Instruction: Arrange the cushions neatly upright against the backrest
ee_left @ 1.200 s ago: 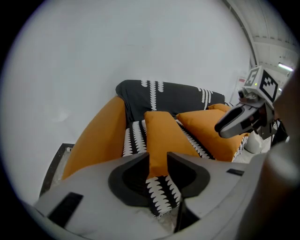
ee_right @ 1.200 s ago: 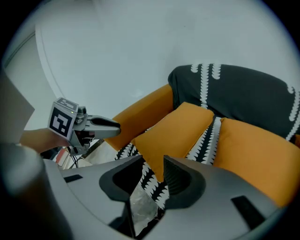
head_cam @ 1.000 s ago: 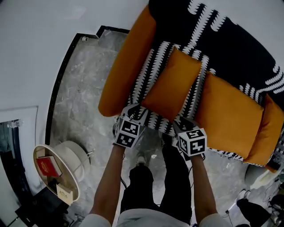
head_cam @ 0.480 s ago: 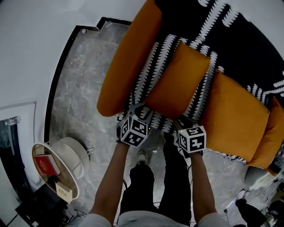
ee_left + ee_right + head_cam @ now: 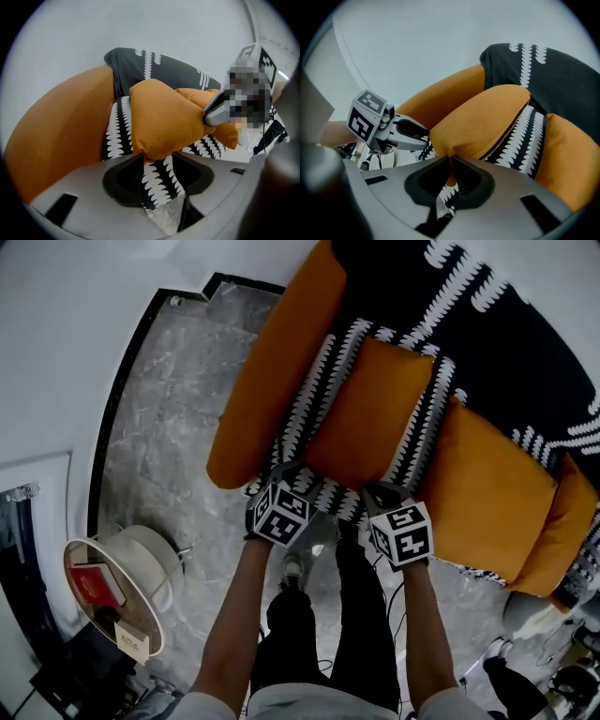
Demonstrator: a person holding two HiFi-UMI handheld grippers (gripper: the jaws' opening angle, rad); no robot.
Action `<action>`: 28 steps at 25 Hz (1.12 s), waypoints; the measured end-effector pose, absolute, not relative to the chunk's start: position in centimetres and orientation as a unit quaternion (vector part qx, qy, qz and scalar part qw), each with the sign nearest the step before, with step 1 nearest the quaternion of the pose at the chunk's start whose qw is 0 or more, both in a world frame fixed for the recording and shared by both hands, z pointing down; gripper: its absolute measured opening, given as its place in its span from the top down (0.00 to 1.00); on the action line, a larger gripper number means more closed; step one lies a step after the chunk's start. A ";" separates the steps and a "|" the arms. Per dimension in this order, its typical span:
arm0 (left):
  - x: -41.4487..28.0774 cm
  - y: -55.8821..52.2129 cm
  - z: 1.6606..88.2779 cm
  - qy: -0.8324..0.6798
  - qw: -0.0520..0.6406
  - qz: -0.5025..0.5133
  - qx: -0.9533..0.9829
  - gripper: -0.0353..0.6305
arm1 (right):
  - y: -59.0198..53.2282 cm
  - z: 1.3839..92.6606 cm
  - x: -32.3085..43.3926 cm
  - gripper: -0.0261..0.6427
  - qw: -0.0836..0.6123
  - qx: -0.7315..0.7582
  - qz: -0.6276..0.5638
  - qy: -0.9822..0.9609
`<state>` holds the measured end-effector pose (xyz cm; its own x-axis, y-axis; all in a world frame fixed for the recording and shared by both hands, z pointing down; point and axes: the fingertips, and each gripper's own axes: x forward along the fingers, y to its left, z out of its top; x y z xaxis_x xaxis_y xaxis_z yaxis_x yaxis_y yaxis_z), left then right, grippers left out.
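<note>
Jaws, left gripper view: the left gripper [image 5: 161, 180] has its jaws wide apart, having just been opening; a corner of the orange cushion [image 5: 164, 117] hangs just above the gap, unpinched, and the striped throw [image 5: 115, 136] runs down between the jaws.
Surroundings, left gripper view: the orange armrest [image 5: 56, 140] bulges at the left, and the other gripper's tip meets the cushion's far corner at the right.
Jaws, right gripper view: the right gripper [image 5: 451, 171] has its jaws almost together, having just been closing, and they are pinched on the cushion's other lower corner.
Surroundings, right gripper view: the left gripper sits just beside the cushion at the left, with the armrest behind it. The dark backrest [image 5: 553, 75] rises at the upper right. A second orange cushion [image 5: 567, 159] lies to the right, past a band of throw.
Cushion, head view: it rests on the throw on the seat, with its 2 near corners at the front edge and its far edge toward the backrest.
Grippers, head view: both are at the seat's front, 1 at each near corner of the cushion, marker cubes facing up.
Other cushions, head view: the second cushion lies to the right of the held one, and a third orange cushion [image 5: 562, 531] is at the sofa's far right end.
Floor, head view: grey marble floor [image 5: 159, 446], and at the lower left a round side table [image 5: 150, 563] carrying a red book [image 5: 94, 585].
</note>
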<state>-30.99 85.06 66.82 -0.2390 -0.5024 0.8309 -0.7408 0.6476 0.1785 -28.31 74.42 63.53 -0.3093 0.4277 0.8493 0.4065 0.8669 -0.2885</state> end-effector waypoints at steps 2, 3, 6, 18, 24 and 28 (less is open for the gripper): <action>-30.7 84.7 66.8 -0.770 0.477 0.118 0.407 0.63 | 75.2 62.5 -28.8 0.92 0.525 -0.274 -0.003 -0.806; -30.5 84.6 67.0 -0.767 0.480 0.114 0.411 0.63 | 75.8 62.0 -29.1 0.92 0.522 -0.281 -0.007 -0.805; -30.6 84.7 67.6 -0.768 0.486 0.091 0.407 0.63 | 77.7 61.1 -30.3 0.92 0.519 -0.301 -0.017 -0.799; -32.5 87.0 69.8 -0.824 0.444 -0.029 0.352 0.62 | 83.7 60.0 -33.8 0.93 0.495 -0.362 -0.021 -0.789; -33.9 88.5 69.9 -0.858 0.412 -0.074 0.298 0.62 | 87.7 59.5 -36.2 0.93 0.455 -0.394 -0.042 -0.797; -33.5 89.9 69.7 -0.872 0.407 -0.079 0.259 0.61 | 90.1 59.2 -37.3 0.92 0.429 -0.402 -0.043 -0.808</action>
<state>-33.49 89.94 69.74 -0.5344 -0.5165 0.6691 -0.3877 0.8532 0.3490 -37.31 90.12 59.17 -0.3085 0.6134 0.7270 0.6867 0.6725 -0.2761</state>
